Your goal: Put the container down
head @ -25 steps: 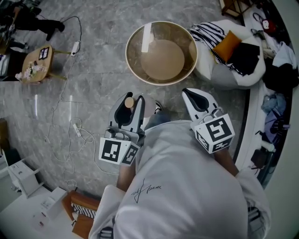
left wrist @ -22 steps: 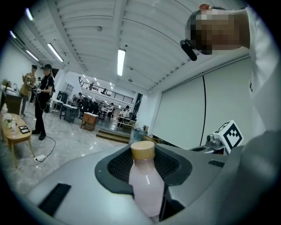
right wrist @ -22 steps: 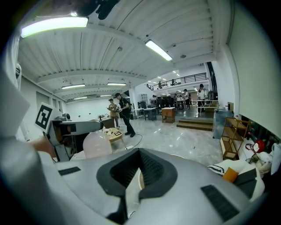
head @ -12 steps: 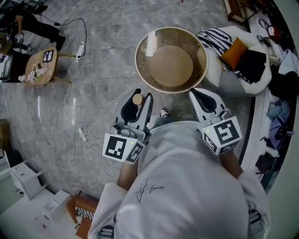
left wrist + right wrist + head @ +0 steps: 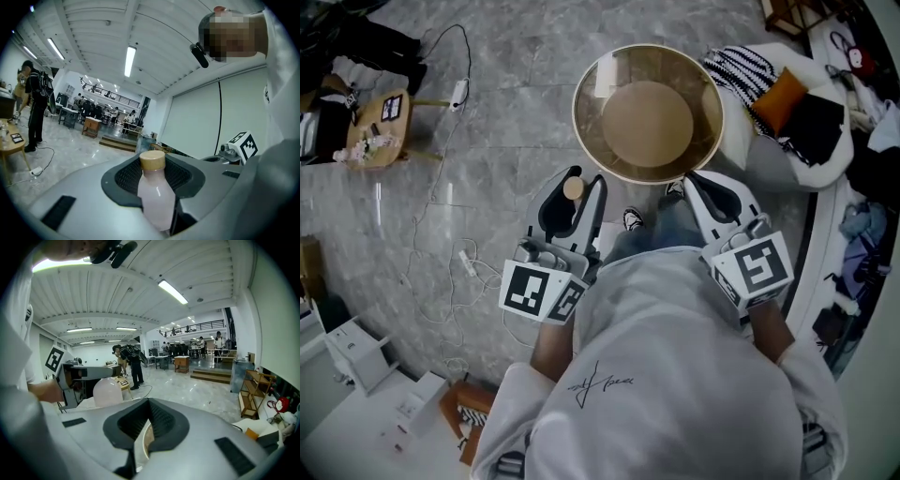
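One bottle [image 5: 154, 197] stands upright, clamped in the left gripper [image 5: 575, 180], just short of the single round table's [image 5: 578, 117] near-left rim. The right gripper [image 5: 697, 182] is clenched on nothing. Bare floor [image 5: 502, 112] lies open to the left.

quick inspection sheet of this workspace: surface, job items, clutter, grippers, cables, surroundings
surface: grey marbled floor; round glass-topped table
job's things: pale pink bottle with tan cap, held off the table, not set down
clutter: small round wooden side table with oddments; white beanbag piled with cushions
grippers: left gripper shut on the bottle; right gripper shut, empty
cables: white cable with power strip on the floor
surroundings: open hall, standing person
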The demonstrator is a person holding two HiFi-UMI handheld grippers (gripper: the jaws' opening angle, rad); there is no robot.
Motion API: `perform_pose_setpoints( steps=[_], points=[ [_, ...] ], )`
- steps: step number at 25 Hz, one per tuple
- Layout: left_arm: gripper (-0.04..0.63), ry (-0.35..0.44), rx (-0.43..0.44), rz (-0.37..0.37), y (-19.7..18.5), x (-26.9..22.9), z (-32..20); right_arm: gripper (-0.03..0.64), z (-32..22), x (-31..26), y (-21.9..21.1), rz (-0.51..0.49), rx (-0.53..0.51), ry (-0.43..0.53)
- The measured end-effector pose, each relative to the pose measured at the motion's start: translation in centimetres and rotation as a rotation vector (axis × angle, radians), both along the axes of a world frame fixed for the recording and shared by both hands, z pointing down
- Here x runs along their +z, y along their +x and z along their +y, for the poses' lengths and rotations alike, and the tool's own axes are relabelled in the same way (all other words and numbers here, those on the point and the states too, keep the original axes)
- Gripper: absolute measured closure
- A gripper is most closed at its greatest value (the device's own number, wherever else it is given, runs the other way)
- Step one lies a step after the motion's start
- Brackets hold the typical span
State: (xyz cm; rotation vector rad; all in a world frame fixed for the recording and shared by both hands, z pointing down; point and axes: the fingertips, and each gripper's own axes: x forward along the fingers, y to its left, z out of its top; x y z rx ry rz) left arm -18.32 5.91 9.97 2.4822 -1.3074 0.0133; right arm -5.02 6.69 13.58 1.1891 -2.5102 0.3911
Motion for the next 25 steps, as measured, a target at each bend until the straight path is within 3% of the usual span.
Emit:
perform_pose_setpoints(
  steps=[12,25],
  points=[
    [0.448,-0.026,-0.022,0.002,2.9,1.8,-5.9,0.603,-5.6,2.6,0.6,-0.04,-0.096,-0.058],
    [0.448,-0.094,-0.025,-0.033,4.3,7.5,-9.5,0.604,-9.2,7.4,1.2,-0.085,-0.167,-0.112]
  ],
)
